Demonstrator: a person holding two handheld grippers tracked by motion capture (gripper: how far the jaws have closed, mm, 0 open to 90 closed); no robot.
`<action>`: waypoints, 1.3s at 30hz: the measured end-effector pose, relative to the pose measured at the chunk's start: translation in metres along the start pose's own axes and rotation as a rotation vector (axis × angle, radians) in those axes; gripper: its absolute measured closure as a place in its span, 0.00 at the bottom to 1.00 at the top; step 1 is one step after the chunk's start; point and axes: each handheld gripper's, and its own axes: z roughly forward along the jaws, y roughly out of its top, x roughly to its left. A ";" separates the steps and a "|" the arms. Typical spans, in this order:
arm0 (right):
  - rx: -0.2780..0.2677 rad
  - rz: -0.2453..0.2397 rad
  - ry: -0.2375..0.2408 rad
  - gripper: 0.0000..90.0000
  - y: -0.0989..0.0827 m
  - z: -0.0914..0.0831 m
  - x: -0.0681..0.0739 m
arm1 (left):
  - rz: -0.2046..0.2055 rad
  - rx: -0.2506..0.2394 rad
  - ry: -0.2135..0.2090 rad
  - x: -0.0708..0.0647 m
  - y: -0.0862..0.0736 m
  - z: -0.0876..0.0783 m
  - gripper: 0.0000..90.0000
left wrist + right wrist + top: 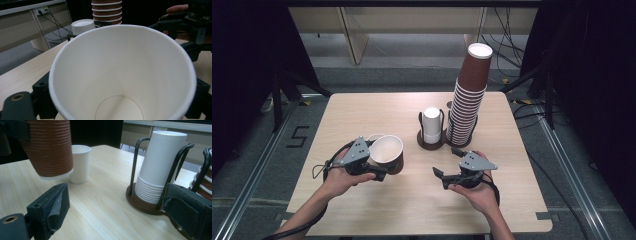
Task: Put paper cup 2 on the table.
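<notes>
High view — brown cup (pixel 388 153) in left tool (pixel 377 172)

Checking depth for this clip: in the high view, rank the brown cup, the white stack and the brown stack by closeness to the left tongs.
1. Brown cup, in the left tongs, near the table's left.
2. White stack, in its holder at centre.
3. Brown stack, just right of it, slightly farther.

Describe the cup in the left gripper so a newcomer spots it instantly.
On the wooden table, look near the front left, where the left gripper is. It grips a brown ribbed cup with a white inside, held off the table; the small white cup behind it stands free.
</notes>
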 end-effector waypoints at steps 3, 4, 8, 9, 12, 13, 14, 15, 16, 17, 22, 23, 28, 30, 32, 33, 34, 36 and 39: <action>-0.006 -0.002 -0.006 0.09 0.000 0.001 -0.001 | -0.036 0.015 0.004 -0.004 -0.008 -0.004 0.13; 0.004 0.001 0.001 0.09 0.000 0.000 -0.001 | -0.022 0.021 0.005 -0.004 -0.010 -0.005 0.13; -0.008 -0.010 -0.005 0.09 0.000 -0.001 -0.002 | -0.011 0.034 0.020 -0.007 -0.024 -0.006 0.13; -0.003 -0.011 -0.010 0.09 0.000 -0.001 -0.003 | -0.009 0.036 0.028 -0.008 -0.027 -0.006 0.13; -0.005 0.004 0.006 0.09 0.000 -0.001 -0.002 | -0.024 0.048 0.038 -0.008 -0.037 -0.007 0.13; -0.003 0.008 0.003 0.09 0.000 -0.001 -0.002 | -0.022 0.061 0.041 -0.008 -0.040 -0.008 0.13; -0.003 0.008 0.002 0.09 0.000 -0.001 -0.002 | -0.022 0.065 0.042 -0.009 -0.043 -0.007 0.13; -0.003 0.010 0.002 0.09 0.000 -0.001 -0.002 | -0.020 0.062 0.043 -0.009 -0.045 -0.007 0.13; 0.000 0.009 0.003 0.09 0.000 -0.001 -0.002 | -0.016 0.071 0.049 -0.009 -0.047 -0.008 0.13; -0.003 0.002 -0.002 0.09 0.000 -0.001 -0.002 | -0.021 0.068 0.052 -0.009 -0.049 -0.007 0.13; -0.018 -0.025 -0.019 0.10 0.001 0.000 -0.003 | -0.020 0.083 0.069 -0.008 -0.057 -0.009 0.13; -0.018 -0.021 -0.024 0.10 0.001 0.000 -0.002 | -0.025 0.082 0.070 -0.008 -0.057 -0.009 0.13; -0.001 -0.011 -0.012 0.10 0.002 0.001 -0.002 | -0.025 0.082 0.077 -0.007 -0.062 -0.011 0.12; 0.001 -0.005 -0.003 0.10 0.002 0.002 -0.001 | -0.026 0.083 0.073 -0.006 -0.065 -0.011 0.12; -0.006 -0.025 -0.011 0.10 0.002 0.003 -0.002 | -0.030 0.074 0.070 -0.006 -0.066 -0.012 0.11; -0.003 -0.013 -0.004 0.10 0.002 0.003 -0.001 | -0.027 0.086 0.074 -0.006 -0.066 -0.014 0.11; 0.003 0.005 0.012 0.10 0.002 0.003 0.000 | -0.027 0.084 0.073 -0.006 -0.066 -0.014 0.11; 0.003 0.011 0.010 0.10 0.003 0.003 0.000 | -0.023 0.081 0.073 -0.005 -0.067 -0.014 0.10; 0.004 0.009 0.008 0.10 0.003 0.003 0.000 | -0.025 0.080 0.071 -0.006 -0.067 -0.014 0.07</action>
